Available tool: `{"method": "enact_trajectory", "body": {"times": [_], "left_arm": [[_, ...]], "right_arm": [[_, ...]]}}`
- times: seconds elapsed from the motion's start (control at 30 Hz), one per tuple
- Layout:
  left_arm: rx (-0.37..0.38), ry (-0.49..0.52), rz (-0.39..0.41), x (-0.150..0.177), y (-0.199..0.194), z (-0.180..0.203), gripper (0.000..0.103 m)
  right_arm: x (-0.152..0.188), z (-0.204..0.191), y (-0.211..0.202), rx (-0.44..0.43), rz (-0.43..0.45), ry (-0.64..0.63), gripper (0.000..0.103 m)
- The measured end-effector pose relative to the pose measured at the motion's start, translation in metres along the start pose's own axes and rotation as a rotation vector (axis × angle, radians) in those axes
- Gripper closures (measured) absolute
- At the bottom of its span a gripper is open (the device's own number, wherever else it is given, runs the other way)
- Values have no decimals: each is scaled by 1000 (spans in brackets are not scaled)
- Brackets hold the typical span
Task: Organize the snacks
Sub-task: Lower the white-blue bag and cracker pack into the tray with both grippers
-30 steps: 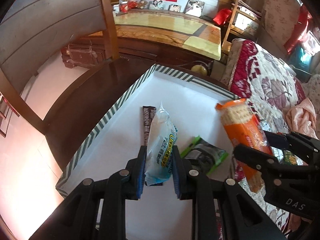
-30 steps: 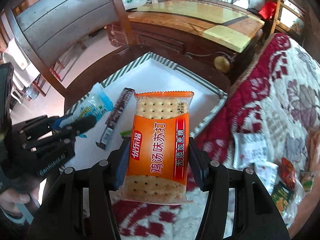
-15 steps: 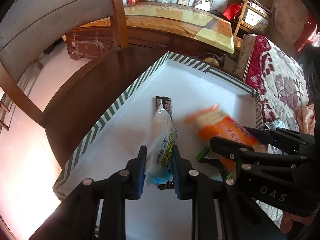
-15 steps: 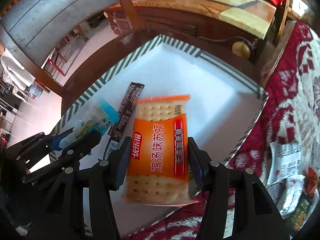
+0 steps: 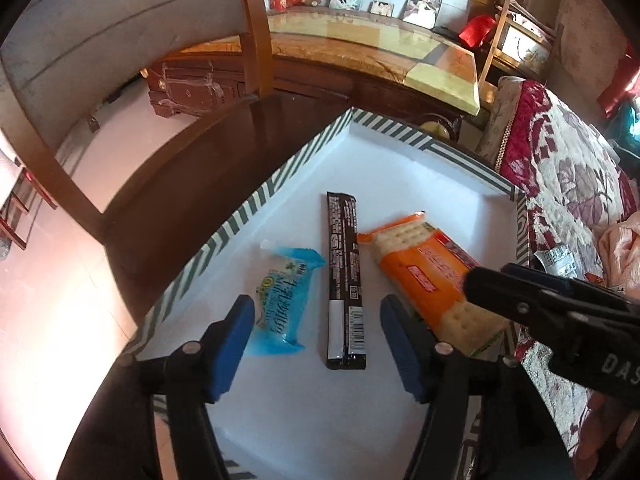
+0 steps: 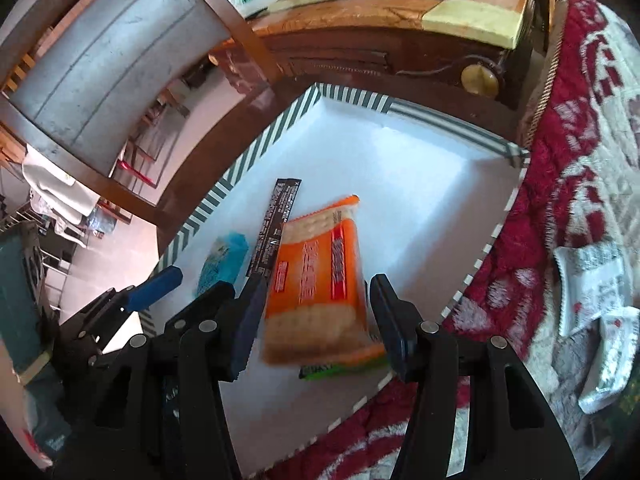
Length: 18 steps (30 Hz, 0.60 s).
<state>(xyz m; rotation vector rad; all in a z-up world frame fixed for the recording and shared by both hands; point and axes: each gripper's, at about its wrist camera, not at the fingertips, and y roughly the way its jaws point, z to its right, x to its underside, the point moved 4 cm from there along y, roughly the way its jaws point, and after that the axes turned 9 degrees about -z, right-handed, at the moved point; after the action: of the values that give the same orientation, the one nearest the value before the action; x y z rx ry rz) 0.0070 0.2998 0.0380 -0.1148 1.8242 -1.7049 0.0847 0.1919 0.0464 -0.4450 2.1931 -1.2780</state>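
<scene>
A white tray with a striped rim point(image 5: 256, 204) point(image 6: 348, 100) holds a blue-white snack packet point(image 5: 286, 300) point(image 6: 222, 262), a long dark bar point(image 5: 343, 276) point(image 6: 274, 226) and an orange cracker pack point(image 5: 428, 272) point(image 6: 316, 280) lying partly on a green packet point(image 6: 332, 369). My left gripper point(image 5: 318, 344) is open above the tray, with the blue packet and dark bar in front of it. My right gripper point(image 6: 312, 324) is open with the blurred cracker pack loose between its fingers. It also shows at the right of the left wrist view.
The tray sits on a dark wooden table point(image 5: 172, 184). A red floral cloth point(image 6: 568, 168) with several more snack packets point(image 6: 588, 280) lies to the right. A wooden chair point(image 5: 100, 52) stands at the far left, and a cabinet point(image 5: 360, 60) behind.
Both grippers have opened. The blue-white packet left the left gripper and lies flat beside the dark bar. The orange cracker pack was let go over the tray.
</scene>
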Motion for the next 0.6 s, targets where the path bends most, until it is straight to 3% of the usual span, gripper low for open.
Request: {"method": "enact_trajectory", "body": {"times": [0.23, 0.6], "left_arm": [[16, 34, 48, 8, -24, 19, 27], [88, 143, 60, 28, -44, 86, 24]], "right_arm": [[27, 9, -37, 11, 73, 4, 49], [76, 58, -88, 73, 149, 74, 49]]}}
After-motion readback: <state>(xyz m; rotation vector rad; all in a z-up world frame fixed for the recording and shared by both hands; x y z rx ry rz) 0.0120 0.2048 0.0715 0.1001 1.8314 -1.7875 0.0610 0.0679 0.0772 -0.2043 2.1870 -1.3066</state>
